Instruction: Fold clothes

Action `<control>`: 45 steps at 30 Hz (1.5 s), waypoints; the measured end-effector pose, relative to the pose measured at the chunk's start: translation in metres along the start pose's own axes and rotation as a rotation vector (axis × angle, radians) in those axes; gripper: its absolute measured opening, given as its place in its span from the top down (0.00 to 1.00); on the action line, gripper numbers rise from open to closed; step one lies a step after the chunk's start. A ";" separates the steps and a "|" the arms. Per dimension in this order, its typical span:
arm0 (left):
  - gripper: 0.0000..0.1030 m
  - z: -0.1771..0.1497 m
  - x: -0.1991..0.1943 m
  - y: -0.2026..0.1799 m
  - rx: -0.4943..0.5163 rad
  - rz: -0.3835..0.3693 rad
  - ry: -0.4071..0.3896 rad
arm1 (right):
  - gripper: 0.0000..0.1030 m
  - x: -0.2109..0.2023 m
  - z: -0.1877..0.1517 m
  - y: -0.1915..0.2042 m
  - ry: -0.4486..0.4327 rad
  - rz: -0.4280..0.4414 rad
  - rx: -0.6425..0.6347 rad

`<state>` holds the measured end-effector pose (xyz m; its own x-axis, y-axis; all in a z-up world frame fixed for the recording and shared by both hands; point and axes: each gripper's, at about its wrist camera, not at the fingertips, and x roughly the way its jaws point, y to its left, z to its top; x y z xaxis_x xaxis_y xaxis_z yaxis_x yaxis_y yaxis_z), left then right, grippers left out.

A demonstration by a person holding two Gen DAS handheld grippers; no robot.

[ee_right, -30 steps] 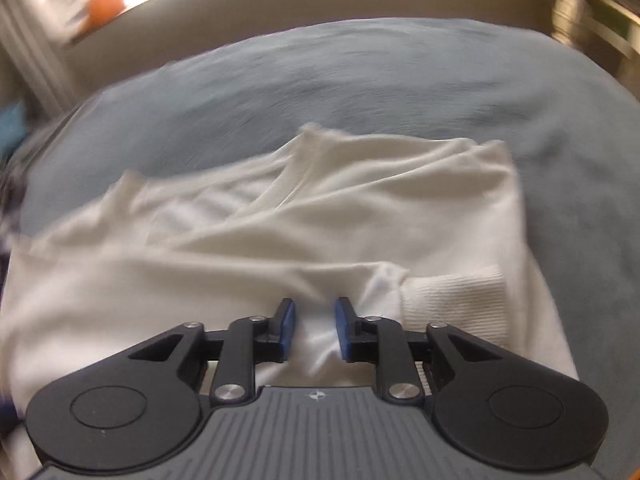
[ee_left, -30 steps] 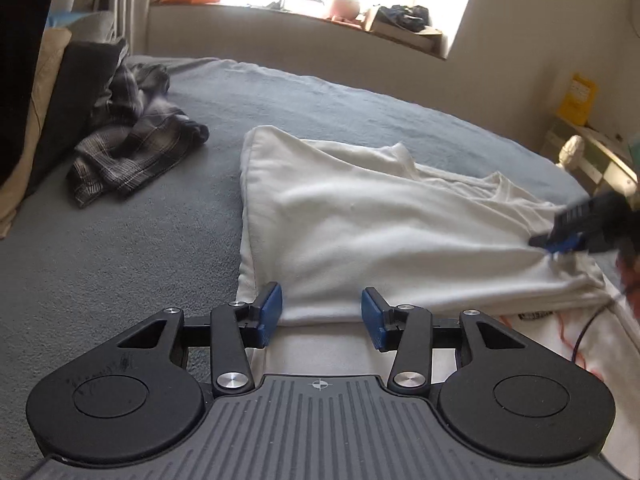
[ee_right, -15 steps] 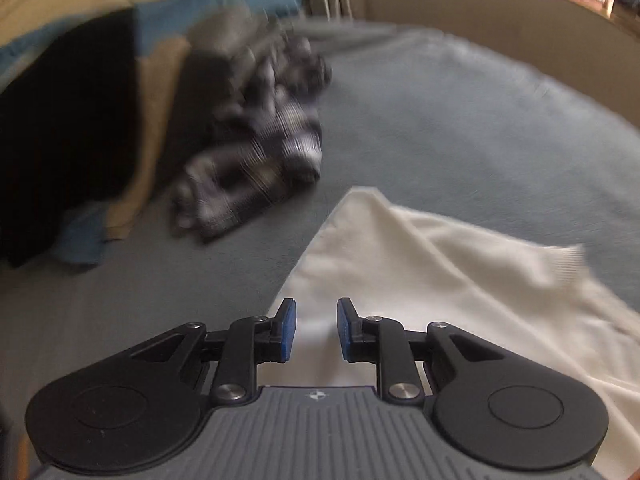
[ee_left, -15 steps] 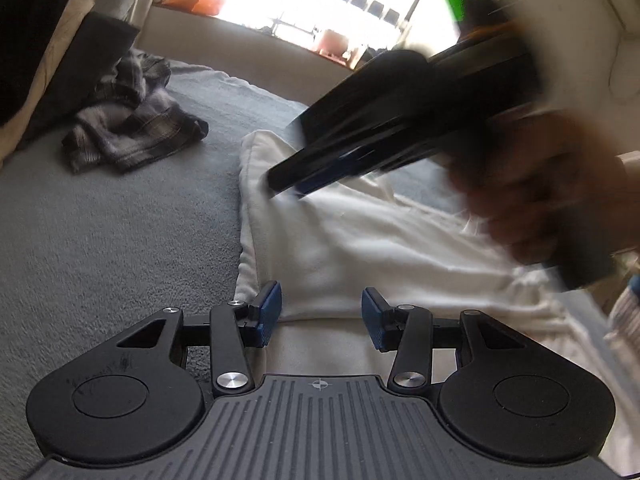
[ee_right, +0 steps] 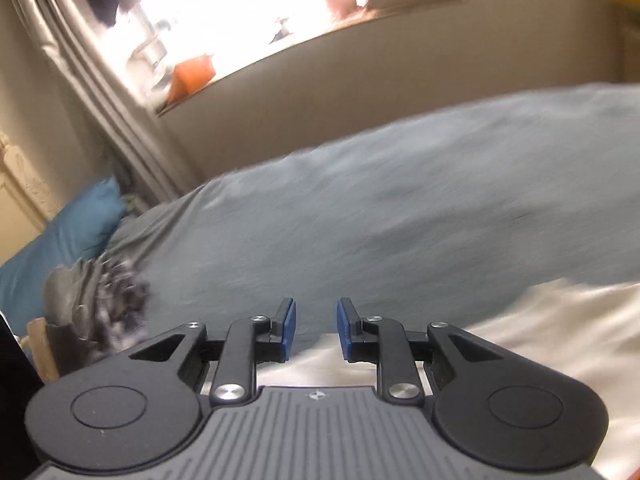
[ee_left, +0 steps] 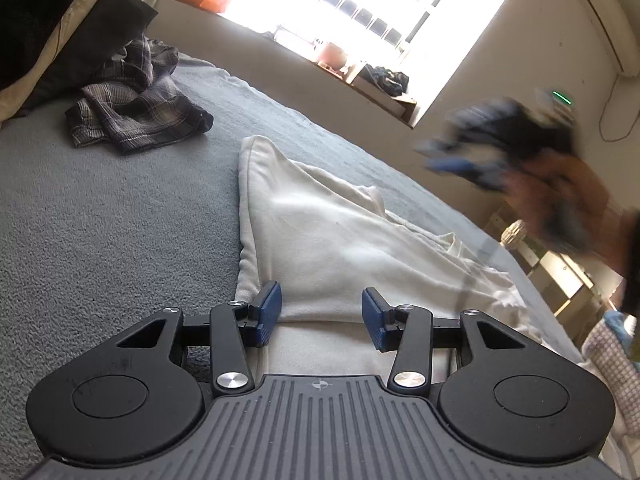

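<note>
The white garment [ee_left: 340,248] lies spread on the bed [ee_left: 100,220]. The left gripper [ee_left: 320,314] hovers over its near edge, jaws apart and empty. The right gripper [ee_right: 316,328], blurred at 2 o'clock in the left view, has its jaws apart and empty too.

No readable text, label, brand or number anywhere in either view. Only sign: a small crosshair mark at the front edge of each gripper's ribbed grey body [ee_left: 319,385], at 6 o'clock in both wrist views. Items on the window sill [ee_left: 376,80], at 12 o'clock, too blurred and overexposed to read.
</note>
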<state>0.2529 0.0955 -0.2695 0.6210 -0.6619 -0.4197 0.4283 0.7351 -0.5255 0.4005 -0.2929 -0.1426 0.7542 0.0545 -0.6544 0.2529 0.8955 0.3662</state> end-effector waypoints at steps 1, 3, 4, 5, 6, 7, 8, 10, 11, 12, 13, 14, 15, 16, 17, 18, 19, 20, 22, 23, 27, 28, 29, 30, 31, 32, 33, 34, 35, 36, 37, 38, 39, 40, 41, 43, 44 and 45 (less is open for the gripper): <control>0.57 0.000 0.001 0.000 0.000 -0.001 0.000 | 0.77 -0.017 0.001 -0.018 0.008 -0.047 -0.010; 0.57 -0.001 0.001 -0.001 0.007 0.002 0.001 | 0.76 -0.042 -0.005 -0.049 0.045 -0.116 -0.016; 0.56 -0.001 0.001 -0.002 0.013 0.004 0.001 | 0.76 -0.053 -0.009 -0.064 0.069 -0.140 -0.015; 0.56 -0.002 0.002 -0.003 0.019 0.007 0.001 | 0.76 -0.058 -0.015 -0.074 0.091 -0.139 -0.006; 0.56 -0.002 0.002 -0.004 0.023 0.008 0.001 | 0.76 -0.063 -0.021 -0.085 0.114 -0.138 0.003; 0.56 -0.002 0.002 -0.004 0.027 0.010 0.001 | 0.76 -0.068 -0.026 -0.095 0.137 -0.137 0.012; 0.56 -0.002 0.002 -0.004 0.029 0.011 0.001 | 0.76 -0.064 -0.033 -0.098 0.159 -0.130 0.005; 0.56 -0.003 0.002 -0.005 0.032 0.013 0.000 | 0.76 -0.056 -0.047 -0.105 0.203 -0.115 -0.009; 0.56 -0.003 0.002 -0.005 0.034 0.014 0.000 | 0.76 -0.046 -0.053 -0.105 0.227 -0.138 -0.026; 0.56 -0.003 0.002 -0.006 0.035 0.015 -0.001 | 0.77 -0.036 -0.058 -0.105 0.250 -0.160 -0.044; 0.56 -0.004 0.002 -0.006 0.037 0.016 -0.002 | 0.77 -0.026 -0.064 -0.104 0.274 -0.183 -0.061; 0.56 -0.004 0.002 -0.007 0.039 0.017 -0.002 | 0.78 -0.018 -0.065 -0.108 0.255 -0.189 -0.054; 0.56 -0.004 0.002 -0.007 0.041 0.018 -0.002 | 0.78 -0.011 -0.066 -0.111 0.236 -0.196 -0.046; 0.56 -0.004 0.002 -0.007 0.042 0.019 -0.003 | 0.78 -0.010 -0.063 -0.112 0.199 -0.218 -0.028; 0.56 -0.004 0.002 -0.007 0.042 0.019 -0.003 | 0.78 -0.009 -0.059 -0.114 0.162 -0.240 -0.010; 0.56 -0.004 0.002 -0.007 0.042 0.019 -0.003 | 0.78 -0.008 -0.055 -0.118 0.155 -0.247 0.029; 0.56 -0.004 0.002 -0.007 0.042 0.019 -0.004 | 0.78 -0.008 -0.051 -0.123 0.148 -0.255 0.069; 0.56 -0.004 0.002 -0.006 0.041 0.019 -0.004 | 0.77 -0.010 -0.047 -0.126 0.142 -0.245 0.103; 0.56 -0.004 0.002 -0.006 0.041 0.019 -0.005 | 0.76 -0.025 -0.045 -0.123 0.137 -0.202 0.115; 0.56 -0.003 0.001 -0.007 0.046 0.021 -0.003 | 0.76 -0.036 -0.045 -0.120 0.138 -0.173 0.109; 0.56 0.009 -0.006 -0.018 0.100 0.043 0.017 | 0.76 -0.070 -0.056 -0.108 0.187 -0.137 0.051; 0.55 0.016 -0.010 -0.024 0.126 0.047 0.006 | 0.76 -0.078 -0.061 -0.108 0.198 -0.134 0.046; 0.55 0.022 -0.014 -0.030 0.152 0.052 -0.005 | 0.76 -0.084 -0.067 -0.105 0.201 -0.129 0.020; 0.55 0.030 -0.014 -0.038 0.183 0.052 -0.016 | 0.76 -0.090 -0.072 -0.103 0.204 -0.125 -0.005; 0.55 0.038 -0.008 -0.049 0.218 0.046 -0.025 | 0.76 -0.092 -0.078 -0.097 0.211 -0.119 -0.048; 0.55 0.047 -0.003 -0.060 0.254 0.040 -0.034 | 0.76 -0.095 -0.083 -0.092 0.218 -0.113 -0.092; 0.55 0.056 0.003 -0.071 0.289 0.034 -0.043 | 0.76 -0.097 -0.089 -0.087 0.225 -0.107 -0.135; 0.55 0.064 0.014 -0.083 0.330 0.028 -0.023 | 0.76 -0.094 -0.094 -0.082 0.233 -0.117 -0.173; 0.55 0.070 0.034 -0.097 0.388 0.033 0.034 | 0.76 -0.091 -0.098 -0.077 0.241 -0.127 -0.211; 0.55 0.072 0.056 -0.111 0.460 0.052 0.076 | 0.76 -0.088 -0.101 -0.073 0.242 -0.131 -0.240; 0.55 0.071 0.077 -0.125 0.529 0.072 0.101 | 0.76 -0.084 -0.104 -0.071 0.237 -0.143 -0.267; 0.55 0.070 0.098 -0.137 0.581 0.074 0.123 | 0.76 -0.080 -0.106 -0.070 0.237 -0.167 -0.293; 0.55 0.067 0.116 -0.144 0.609 0.056 0.144 | 0.76 -0.076 -0.110 -0.074 0.259 -0.183 -0.293; 0.55 0.062 0.134 -0.150 0.639 0.061 0.172 | 0.76 -0.071 -0.113 -0.077 0.281 -0.198 -0.292; 0.55 0.056 0.151 -0.154 0.672 0.092 0.202 | 0.77 -0.071 -0.119 -0.081 0.286 -0.198 -0.297; 0.55 0.044 0.177 -0.155 0.721 0.155 0.254 | 0.77 -0.073 -0.128 -0.085 0.277 -0.194 -0.327; 0.55 0.040 0.185 -0.151 0.721 0.170 0.267 | 0.77 -0.075 -0.129 -0.085 0.277 -0.199 -0.336; 0.54 0.037 0.188 -0.147 0.715 0.175 0.266 | 0.77 -0.077 -0.129 -0.085 0.278 -0.200 -0.338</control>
<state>0.3315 -0.1314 -0.2438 0.5790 -0.4743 -0.6632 0.7137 0.6881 0.1310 0.2429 -0.3158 -0.2091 0.5083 -0.0586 -0.8592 0.1309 0.9913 0.0099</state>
